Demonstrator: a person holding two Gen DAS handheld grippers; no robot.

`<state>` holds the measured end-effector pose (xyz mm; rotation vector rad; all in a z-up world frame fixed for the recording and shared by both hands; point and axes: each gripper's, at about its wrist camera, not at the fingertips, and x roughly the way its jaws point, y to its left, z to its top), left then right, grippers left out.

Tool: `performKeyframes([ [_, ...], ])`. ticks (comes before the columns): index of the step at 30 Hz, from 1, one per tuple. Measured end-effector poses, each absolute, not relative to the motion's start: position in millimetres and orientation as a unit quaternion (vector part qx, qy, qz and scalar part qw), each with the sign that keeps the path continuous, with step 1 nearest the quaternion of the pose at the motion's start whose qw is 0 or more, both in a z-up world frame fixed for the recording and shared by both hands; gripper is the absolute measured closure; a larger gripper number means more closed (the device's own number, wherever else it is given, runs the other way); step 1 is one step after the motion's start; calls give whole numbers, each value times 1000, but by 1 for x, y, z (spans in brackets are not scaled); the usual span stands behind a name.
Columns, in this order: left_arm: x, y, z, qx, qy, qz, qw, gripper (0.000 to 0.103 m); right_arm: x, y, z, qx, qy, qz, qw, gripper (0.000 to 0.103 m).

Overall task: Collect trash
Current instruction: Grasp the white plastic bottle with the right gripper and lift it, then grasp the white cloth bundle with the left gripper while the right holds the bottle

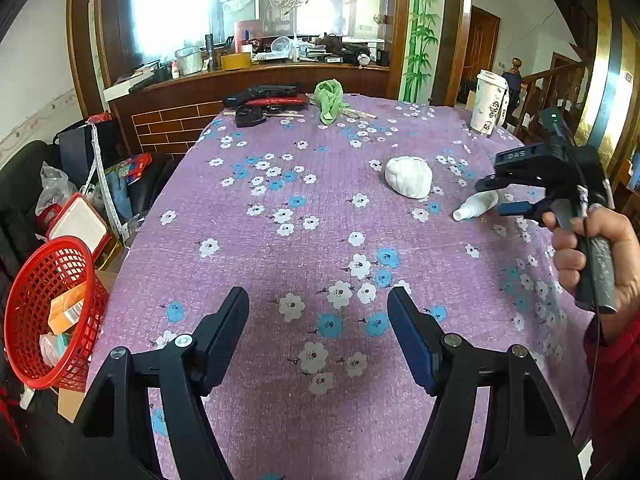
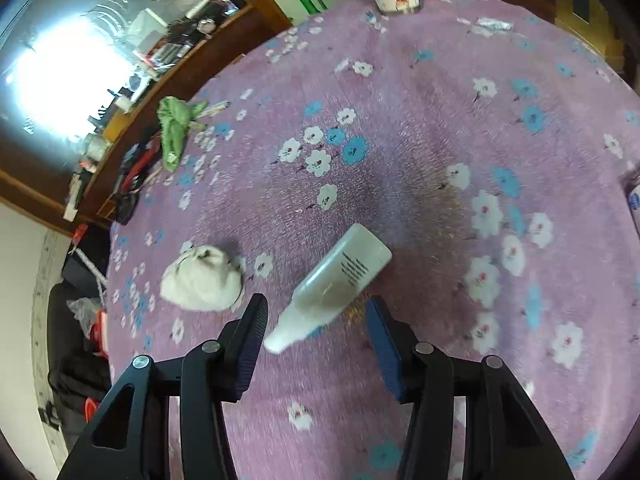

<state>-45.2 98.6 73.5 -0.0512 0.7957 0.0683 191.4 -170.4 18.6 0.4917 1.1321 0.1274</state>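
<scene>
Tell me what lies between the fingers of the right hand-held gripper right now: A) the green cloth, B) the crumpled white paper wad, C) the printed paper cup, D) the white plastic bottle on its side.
D: the white bottle lies on its side on the purple cloth, its nozzle end between the open fingers of the right hand-held gripper, untouched by the pads; the paper wad lies off to one side.

A bright window (image 1: 168, 12) glares behind a cluttered wooden counter (image 1: 256, 72); a wooden staircase (image 1: 556, 88) stands beyond the table's far right corner.
</scene>
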Motion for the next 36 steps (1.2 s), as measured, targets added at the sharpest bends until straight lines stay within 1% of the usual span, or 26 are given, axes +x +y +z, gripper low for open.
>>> performKeyframes([
  [2,-42,99,73,-26,389,33,920,32,199,-166,14,216,533,46,817,56],
  [3,-40,100,72,-26,390,35,920,32,201,-164,13,212,533,42,818,57],
  [5,-37,101,72,-26,392,36,919,32,206,-158,10,194,537,37,820,64],
  [8,-33,101,75,-26,394,38,918,32,209,-150,4,160,543,43,824,69],
  [10,-30,99,79,-24,394,39,918,32,209,-147,4,138,541,48,828,69],
  [13,-24,93,82,-21,396,38,917,32,196,-149,9,138,532,75,832,70],
  [17,-7,80,84,-34,411,26,911,32,174,-155,28,152,485,111,854,69],
  [21,22,62,84,-59,429,18,901,32,162,-168,34,158,436,125,877,69],
  [29,95,30,77,-115,447,27,886,33,166,-193,39,159,407,106,893,71],
  [36,157,16,58,-126,461,50,877,33,166,-205,39,186,412,105,886,71],
])
